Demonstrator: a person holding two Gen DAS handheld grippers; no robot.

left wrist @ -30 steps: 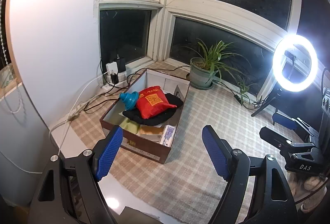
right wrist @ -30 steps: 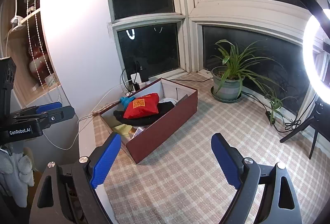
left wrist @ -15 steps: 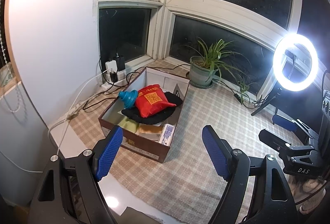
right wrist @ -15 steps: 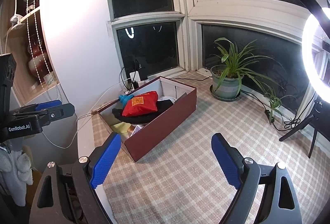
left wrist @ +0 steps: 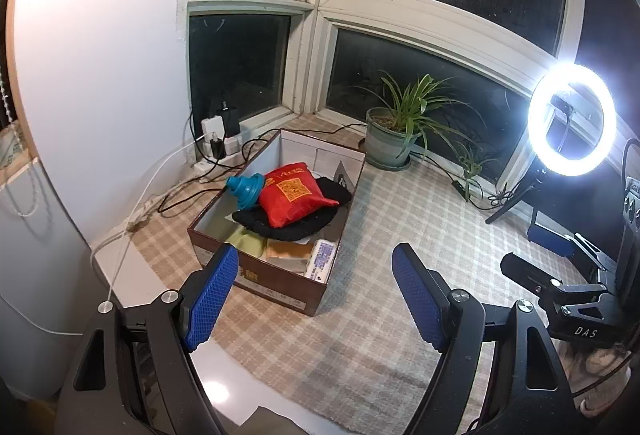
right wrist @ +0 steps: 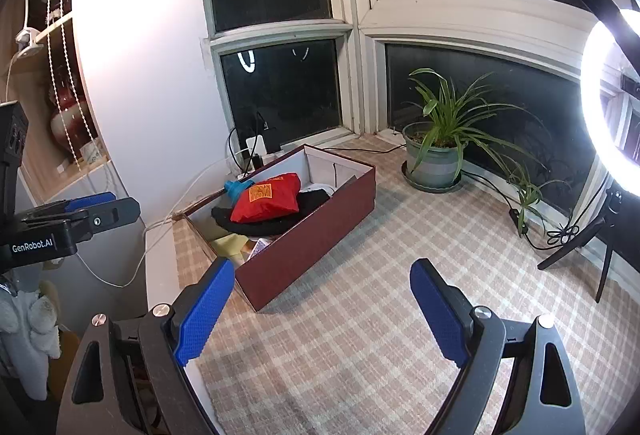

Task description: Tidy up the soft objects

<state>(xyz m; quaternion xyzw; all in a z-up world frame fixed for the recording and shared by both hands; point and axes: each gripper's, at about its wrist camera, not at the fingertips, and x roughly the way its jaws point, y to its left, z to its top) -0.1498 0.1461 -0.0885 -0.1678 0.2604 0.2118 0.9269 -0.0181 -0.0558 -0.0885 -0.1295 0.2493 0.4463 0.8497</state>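
Layout, my view fwd. Box (left wrist: 256,275) sits on the mat (left wrist: 360,335), ahead & left of my left tongs (left wrist: 312,299). In the box: pouch (left wrist: 296,195) atop a knit item (left wrist: 288,225); funnel-shaped piece (left wrist: 246,189) at the pouch's left, by the box's left wall; packets (left wrist: 322,259) in the near end. Behind the box, by the window: chargers w/ cables (left wrist: 218,133). Right of the box, near the sill: potted plant (left wrist: 394,139). Far right: ring light (left wrist: 572,123) on a stand. My right tongs (right wrist: 322,315) hang over the mat, box ahead-left, plant ahead-right.
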